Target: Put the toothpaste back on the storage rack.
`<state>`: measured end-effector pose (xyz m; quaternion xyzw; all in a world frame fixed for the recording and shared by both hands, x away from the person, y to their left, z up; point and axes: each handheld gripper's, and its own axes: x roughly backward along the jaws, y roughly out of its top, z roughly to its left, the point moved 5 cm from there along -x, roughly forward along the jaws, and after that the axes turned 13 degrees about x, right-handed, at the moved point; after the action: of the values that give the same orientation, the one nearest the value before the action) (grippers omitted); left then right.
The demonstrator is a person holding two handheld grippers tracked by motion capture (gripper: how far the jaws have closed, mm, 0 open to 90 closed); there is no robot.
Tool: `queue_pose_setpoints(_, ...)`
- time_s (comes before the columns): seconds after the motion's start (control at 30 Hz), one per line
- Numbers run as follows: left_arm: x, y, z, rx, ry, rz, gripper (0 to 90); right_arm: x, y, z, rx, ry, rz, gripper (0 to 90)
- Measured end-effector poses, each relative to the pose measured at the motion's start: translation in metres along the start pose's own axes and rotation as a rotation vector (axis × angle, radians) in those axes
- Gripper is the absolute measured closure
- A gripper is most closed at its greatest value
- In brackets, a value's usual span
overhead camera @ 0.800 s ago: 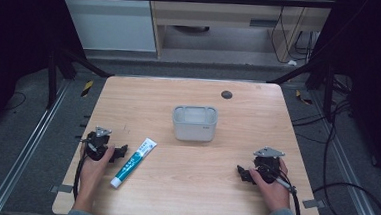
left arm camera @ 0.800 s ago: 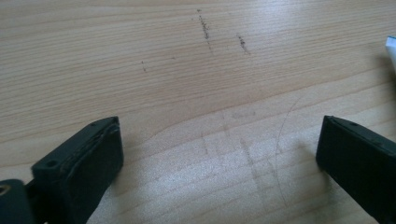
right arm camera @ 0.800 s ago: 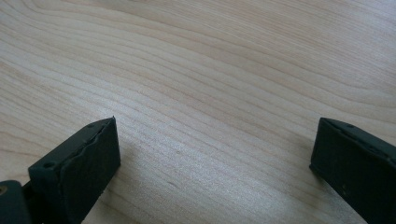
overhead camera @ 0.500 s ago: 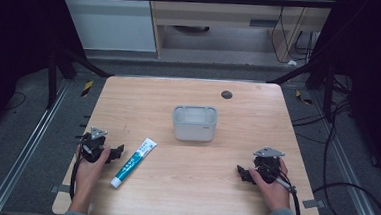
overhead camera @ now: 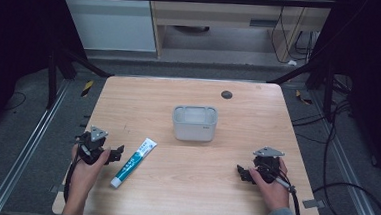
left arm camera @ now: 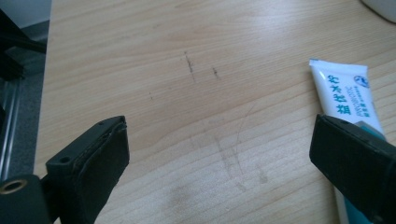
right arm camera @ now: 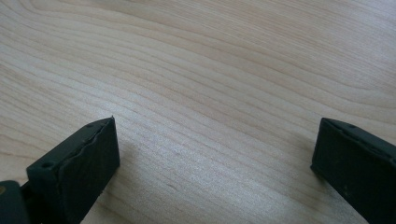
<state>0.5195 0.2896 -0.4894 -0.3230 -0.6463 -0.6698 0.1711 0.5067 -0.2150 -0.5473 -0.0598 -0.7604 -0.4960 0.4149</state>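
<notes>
At the left edge of the table (overhead camera: pixel 189 90), in the high view, we see the left gripper (overhead camera: pixel 117 153) held low in the person's left hand (overhead camera: pixel 89 164), pointing toward the toothpaste tube (overhead camera: pixel 134 162) just beside it, not touching. The high view gives the whole tube: lying flat, slanted, cap end toward the person, crimped end toward the grey container (overhead camera: pixel 194 122). The left gripper view gives what that one can't: jaws spread wide over bare wood, nothing between them, and the tube (left arm camera: pixel 344 95) partly hidden behind the right-hand jaw, its blue printing and crimped end readable. We also see scuff marks (left arm camera: pixel 190 65) on the wood there, too faint from above.

Mid-table, the container stands upright, well apart from both grippers; a small dark disc (overhead camera: pixel 226 94) sits behind it near the far edge. Top right of the left gripper view, a white edge barely shows; we can't tell what it is.

On the right, the right gripper (overhead camera: pixel 241 171) rests low in the right hand (overhead camera: pixel 269 185), well apart from the tube. From above its jaws are too small to judge; the right gripper view shows them spread wide over plain wood grain, holding nothing.
</notes>
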Motion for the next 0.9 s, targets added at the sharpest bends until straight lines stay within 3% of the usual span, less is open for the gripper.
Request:
queue_pose_setpoints(0.1,0.007,0.004,-0.005,0.027,-0.039,0.011,5.9,0.0,0.0,0.0,0.0,0.0,0.0,0.9)
queue_pose_setpoints(0.17,0.011,0.005,-0.007,0.004,-0.017,0.03,7.1,0.0,0.0,0.0,-0.002,0.002,0.0,0.9)
queue_pose_setpoints(0.3,0.016,0.005,-0.009,0.039,-0.064,0.047,8.7,0.0,0.0,0.0,-0.003,0.001,0.0,0.9)
queue_pose_setpoints(0.53,0.025,0.01,-0.012,0.012,-0.036,0.055,3.8,0.0,0.0,0.0,0.001,0.0,0.0,0.9)
queue_pose_setpoints(0.6,0.026,0.011,-0.013,0.028,-0.042,0.06,4.3,0.0,0.0,0.0,0.001,0.0,0.0,0.8)
queue_pose_setpoints(0.9,0.039,0.017,-0.022,-0.004,-0.043,0.044,2.8,-0.001,0.001,0.0,-0.008,-0.01,0.001,0.9)
